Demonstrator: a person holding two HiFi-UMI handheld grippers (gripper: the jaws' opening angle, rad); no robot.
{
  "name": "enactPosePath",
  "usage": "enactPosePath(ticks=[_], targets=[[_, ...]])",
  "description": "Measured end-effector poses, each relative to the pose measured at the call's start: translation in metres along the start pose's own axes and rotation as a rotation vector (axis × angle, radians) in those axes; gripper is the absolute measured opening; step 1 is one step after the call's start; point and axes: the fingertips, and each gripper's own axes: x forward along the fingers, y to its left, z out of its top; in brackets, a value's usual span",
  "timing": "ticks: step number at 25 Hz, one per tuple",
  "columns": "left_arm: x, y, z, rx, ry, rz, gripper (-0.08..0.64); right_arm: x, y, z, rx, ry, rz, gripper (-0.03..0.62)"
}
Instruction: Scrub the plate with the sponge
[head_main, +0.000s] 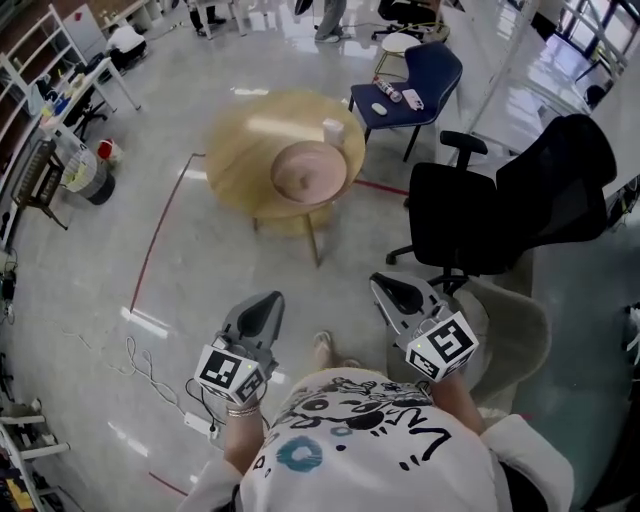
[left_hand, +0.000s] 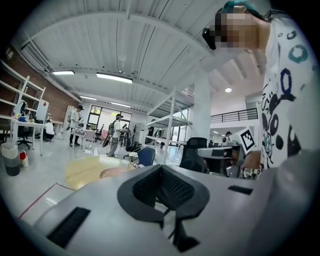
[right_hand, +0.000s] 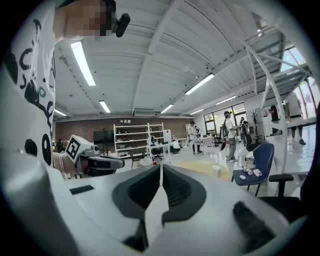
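- Near the person's torso, low in head view: left gripper (head_main: 262, 300) & right gripper (head_main: 388, 285) held side by side w/ a gap between them; both point fwd toward the table; marker cube at the rear of each
- Left gripper view: its two jaws are pressed together tip to tip; they hold nothing
- Right gripper view: same; jaws closed on each other, empty
- Round wooden table (head_main: 235, 160) stands ahead across the grey floor (head_main: 100, 270); well apart from both grippers
- Plate (head_main: 310, 168): pinkish, round; sits on the table's right-hand part, close to the near edge
- Small pale block (head_main: 333, 130) on the table just beyond the plate, by its far-right rim; too small to tell if it's the sponge
- Blue chair (head_main: 405, 85) beyond the table to the right, a few small items on its seat; black office chair (head_main: 500, 200) right of the table; beige chair (head_main: 515, 335) just beside the right gripper
- Red tape line (head_main: 160, 235) on the floor left of the table; loose cables (head_main: 140, 365) on the floor left of the left gripper
- White shelving (head_main: 40, 70) along the left edge; ppl standing far off in the bg of both gripper views
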Motion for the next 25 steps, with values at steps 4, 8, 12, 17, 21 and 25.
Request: enactPosePath(ticks=[4,8,12,17,21,25], targets=[[0.015,0.028,0.010,0.004,-0.001,-0.028,0.016,0.028,-0.007,0.010,0.007,0.003,-0.030,0.031],[0.032,0.056,0.015,0.007,0.003,-0.048,0.015,0.055,-0.019,0.012,0.017,-0.006,-0.049,0.031],[0.041,0.080,0.017,-0.001,0.013,-0.059,0.016,0.077,-0.026,0.015,0.022,-0.015,-0.060,0.031],[0.056,0.104,0.019,-0.019,0.021,-0.064,0.015,0.100,-0.037,0.017,0.039,-0.011,-0.068,0.031],[0.070,0.122,0.015,-0.034,0.040,-0.064,0.015,0.120,-0.050,0.014,0.046,0.002,-0.072,0.031],[0.096,0.138,0.014,-0.048,0.051,-0.052,0.016,0.139,-0.077,0.011,0.059,0.019,-0.062,0.031]])
